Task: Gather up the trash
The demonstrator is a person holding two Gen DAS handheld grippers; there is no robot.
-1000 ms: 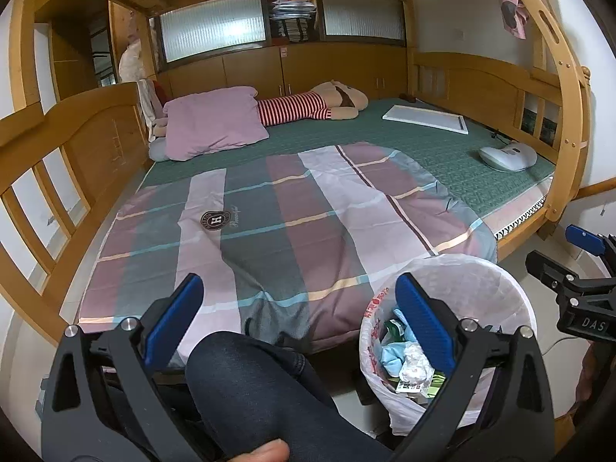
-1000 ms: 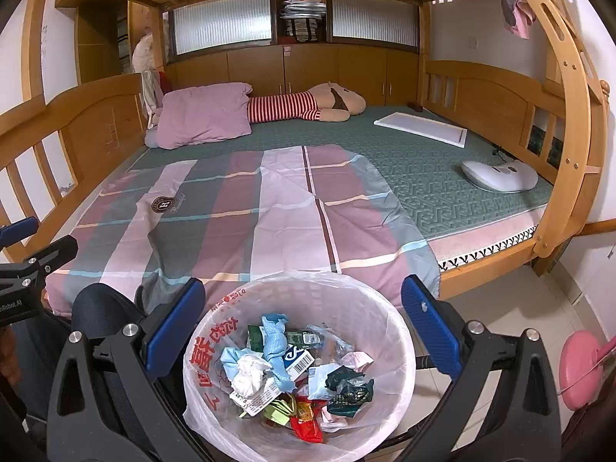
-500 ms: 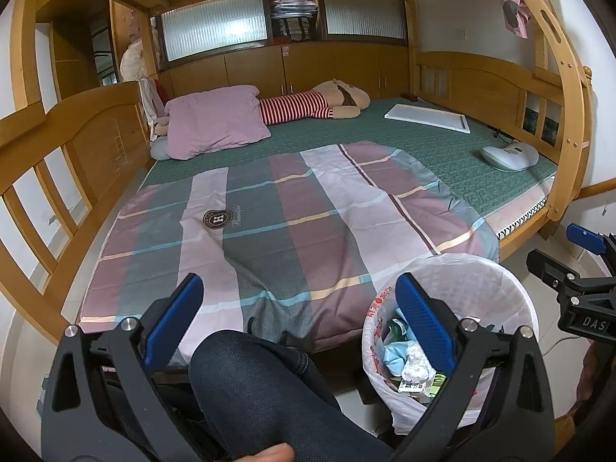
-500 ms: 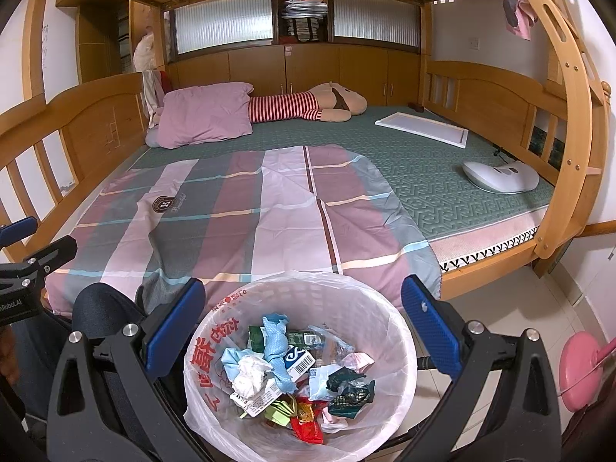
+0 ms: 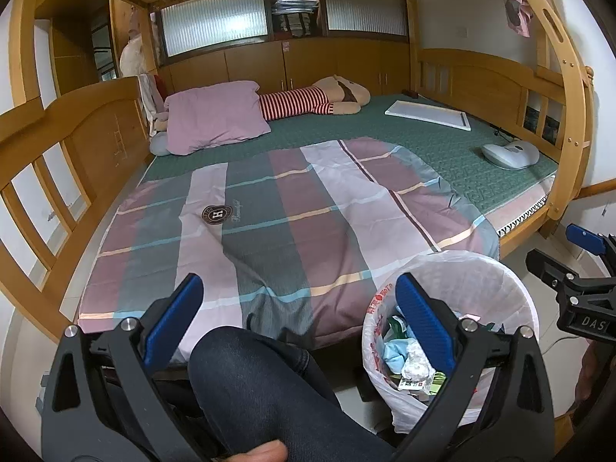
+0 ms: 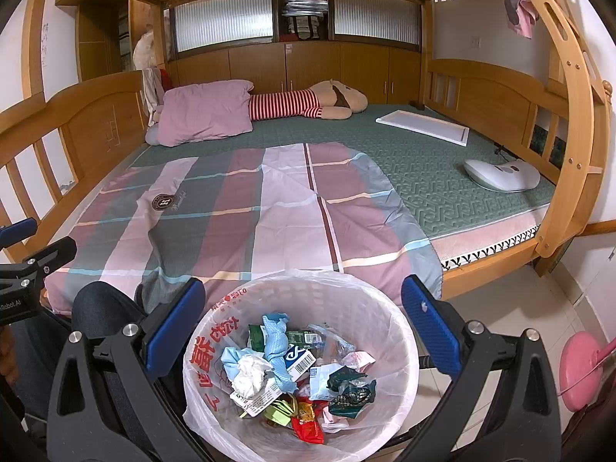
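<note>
Looking pretty much done: the lined trash bin [image 6: 300, 365], at 6 o'clock in the right view, already holds wrappers and tissues [image 6: 292, 369]. Right tool [image 6: 300, 315] and left tool [image 5: 294, 312] both gape wide, holding nothing. Can't spot litter left on the striped bedsheet [image 6: 246, 215].

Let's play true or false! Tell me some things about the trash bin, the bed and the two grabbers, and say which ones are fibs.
1. The trash bin has a white plastic bag in it. True.
2. The bin is empty. False: wrappers and crumpled paper lie inside.
3. The right gripper is open, holding nothing. True.
4. The left gripper squeezes a wrapper. False: it is open and empty.
5. The purple pillow lies on the floor. False: it is on the bed.
</note>
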